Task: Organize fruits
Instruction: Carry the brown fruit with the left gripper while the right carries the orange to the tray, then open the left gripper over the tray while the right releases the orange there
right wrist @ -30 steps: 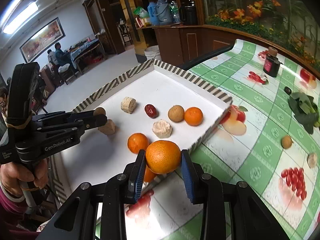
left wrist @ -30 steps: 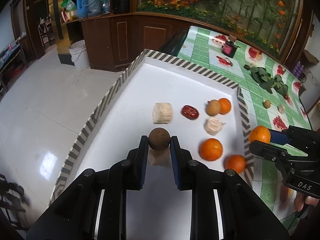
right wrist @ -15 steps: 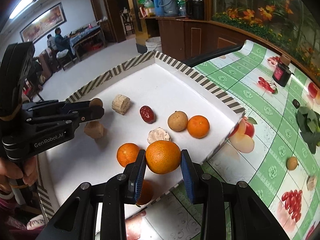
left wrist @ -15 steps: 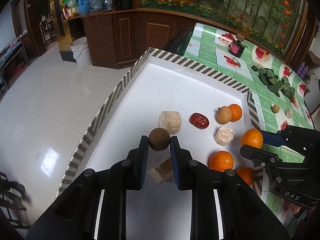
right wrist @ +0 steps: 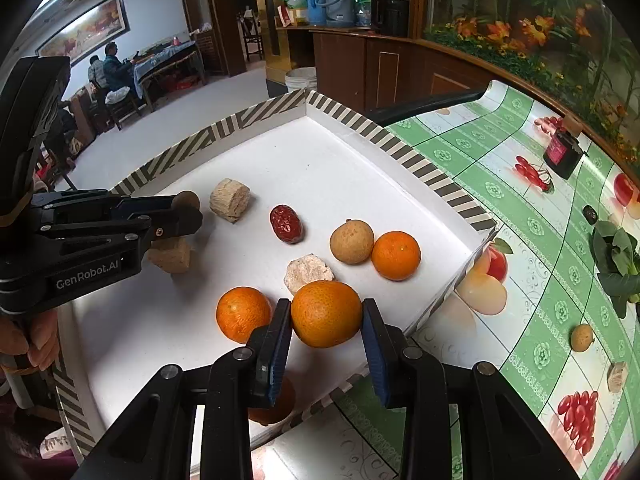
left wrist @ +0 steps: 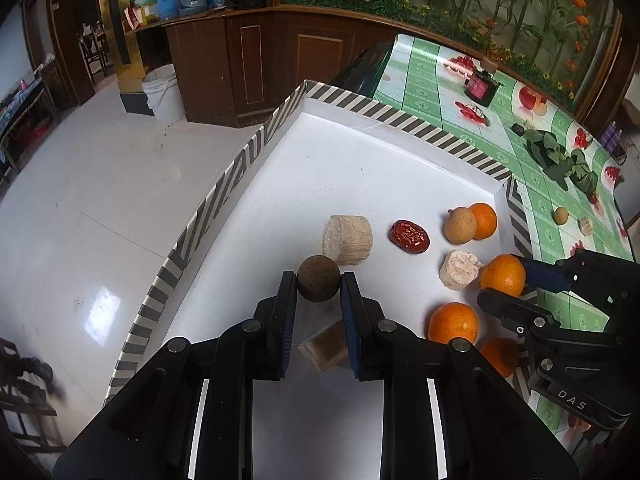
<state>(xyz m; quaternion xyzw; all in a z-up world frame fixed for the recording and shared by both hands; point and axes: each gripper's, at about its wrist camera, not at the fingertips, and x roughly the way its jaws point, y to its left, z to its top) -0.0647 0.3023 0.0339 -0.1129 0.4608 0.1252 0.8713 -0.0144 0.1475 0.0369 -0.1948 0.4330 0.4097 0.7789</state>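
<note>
My left gripper point(left wrist: 319, 285) is shut on a dark brown round fruit point(left wrist: 318, 284), held above the white tray point(left wrist: 360, 168) near a beige cut chunk point(left wrist: 347, 240). My right gripper point(right wrist: 325, 316) is shut on an orange point(right wrist: 326, 314), held over the tray's right side; it also shows in the left wrist view point(left wrist: 503, 275). On the tray lie a red date point(right wrist: 286, 224), a tan longan point(right wrist: 351, 240), two more oranges point(right wrist: 396, 255) point(right wrist: 243, 313), a pale chunk point(right wrist: 308, 272) and a brown chunk point(right wrist: 170, 255). Another orange point(right wrist: 276, 404) lies partly hidden under my right fingers.
The tray has a striped rim point(right wrist: 424, 162) and sits on a green fruit-print tablecloth point(right wrist: 536, 280). On the cloth lie a small longan point(right wrist: 581, 337), a small chunk point(right wrist: 617, 377), green leaves point(right wrist: 616, 256) and a dark jar point(right wrist: 562, 152). The floor drops off left of the tray.
Both grippers have moved forward over the tray with their fruit still held. The right orange has come in from the rim to above the tray's floor.
</note>
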